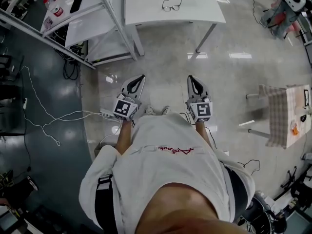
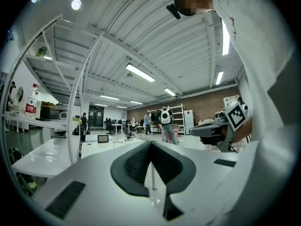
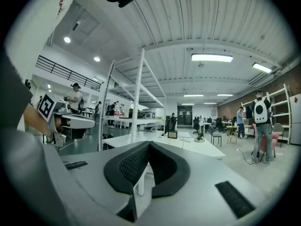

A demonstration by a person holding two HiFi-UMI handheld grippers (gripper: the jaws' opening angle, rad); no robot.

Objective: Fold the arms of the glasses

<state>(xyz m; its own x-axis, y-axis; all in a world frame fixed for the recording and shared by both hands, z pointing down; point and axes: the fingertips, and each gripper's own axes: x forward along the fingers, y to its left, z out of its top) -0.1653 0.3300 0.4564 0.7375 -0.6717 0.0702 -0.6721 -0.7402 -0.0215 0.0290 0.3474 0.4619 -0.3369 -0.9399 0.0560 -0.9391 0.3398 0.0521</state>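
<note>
Both hand-held grippers sit low in front of the person's body, side by side and pointing level toward the table ahead. The left gripper (image 1: 142,76) extends from a bare forearm (image 1: 124,133) that comes out from under a white shirt (image 1: 165,165), and its tips angle slightly inward. The right gripper (image 1: 190,77) extends from the other forearm (image 1: 203,132) and runs nearly parallel to the left one, a gap apart from it. Each carries its square-marker cube close to the wrist.

In the left gripper view, the left gripper (image 2: 150,143) has its dark ribbed pads (image 2: 136,166) pressed together at the tip with nothing between them. The right gripper (image 2: 217,129) shows off to the side, at the same height. In the right gripper view, the right gripper (image 3: 148,143) is likewise closed and empty.

A pair of thin dark-rimmed glasses (image 1: 171,5) lies on the white rectangular table (image 1: 146,11), well apart from both grippers and straight ahead of the gap between them. Its arms appear to stand out from the frame, though it is small in the head view. Neither gripper touches it.
</note>
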